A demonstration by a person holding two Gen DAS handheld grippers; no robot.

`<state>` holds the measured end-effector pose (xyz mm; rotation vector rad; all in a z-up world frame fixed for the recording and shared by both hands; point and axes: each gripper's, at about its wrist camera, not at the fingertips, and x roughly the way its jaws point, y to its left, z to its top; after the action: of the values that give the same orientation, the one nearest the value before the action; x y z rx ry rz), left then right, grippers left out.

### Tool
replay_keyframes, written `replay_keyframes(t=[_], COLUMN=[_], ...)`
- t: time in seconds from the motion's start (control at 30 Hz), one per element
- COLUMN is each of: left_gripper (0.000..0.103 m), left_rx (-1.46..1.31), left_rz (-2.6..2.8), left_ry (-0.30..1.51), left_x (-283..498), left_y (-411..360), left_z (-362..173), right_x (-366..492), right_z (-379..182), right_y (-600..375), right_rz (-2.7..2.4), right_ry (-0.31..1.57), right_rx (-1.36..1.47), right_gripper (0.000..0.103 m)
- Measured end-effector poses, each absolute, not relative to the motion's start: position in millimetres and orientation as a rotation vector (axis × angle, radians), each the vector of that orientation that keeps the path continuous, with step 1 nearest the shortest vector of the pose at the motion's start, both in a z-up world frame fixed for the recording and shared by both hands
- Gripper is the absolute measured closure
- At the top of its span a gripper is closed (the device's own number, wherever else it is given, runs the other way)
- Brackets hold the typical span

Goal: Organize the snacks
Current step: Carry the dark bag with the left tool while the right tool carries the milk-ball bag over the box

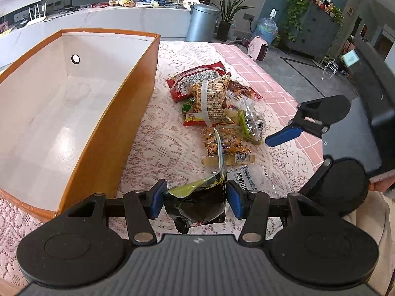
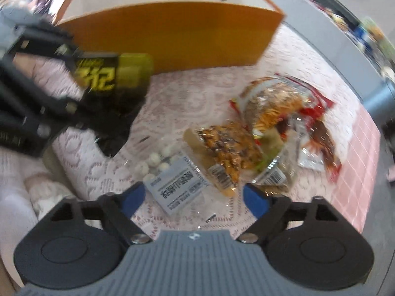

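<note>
My left gripper (image 1: 195, 198) is shut on a black and yellow-green snack packet (image 1: 197, 207), held above the lace cloth beside the orange box (image 1: 133, 98). The box has a white inside with nothing in it. In the right wrist view, the same packet (image 2: 106, 79) hangs at the left, in front of the box wall (image 2: 172, 37). My right gripper (image 2: 195, 197) is open, with nothing between its pads. Below it lie a clear packet of white balls with a white label (image 2: 177, 187) and a peanut packet (image 2: 229, 148). A pile of snack bags (image 1: 209, 98) lies beyond.
A lace cloth (image 1: 160, 148) over a pink checked tablecloth (image 1: 271, 86) covers the table, whose right edge drops to a grey floor. Beyond the table stand a grey bin (image 1: 202, 22), a potted plant (image 1: 229, 12) and a pink heater (image 1: 258, 48). A sleeve (image 2: 14, 185) shows at the lower left.
</note>
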<state>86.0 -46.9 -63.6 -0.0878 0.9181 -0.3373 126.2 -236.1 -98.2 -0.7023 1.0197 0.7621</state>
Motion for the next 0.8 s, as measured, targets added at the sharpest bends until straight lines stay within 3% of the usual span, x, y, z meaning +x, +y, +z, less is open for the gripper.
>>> replay_keyframes(t=[0.63,0.8], left_gripper=[0.044,0.044], left_rx=[-0.092,-0.09], left_rz=[-0.34,-0.34], left_ry=[0.948,0.948], left_x=[91.6,90.8], left_y=[-44.2,-43.6], left_z=[-69.9,-69.7], right_x=[155.1,167.7], right_z=[-145.4,-141.2], right_y=[-222.7,-227.9], right_rz=[0.859,0.811], right_ry=[1.16,1.264], right_rx=[-0.636,-0.521], right_gripper=[0.017,0.028])
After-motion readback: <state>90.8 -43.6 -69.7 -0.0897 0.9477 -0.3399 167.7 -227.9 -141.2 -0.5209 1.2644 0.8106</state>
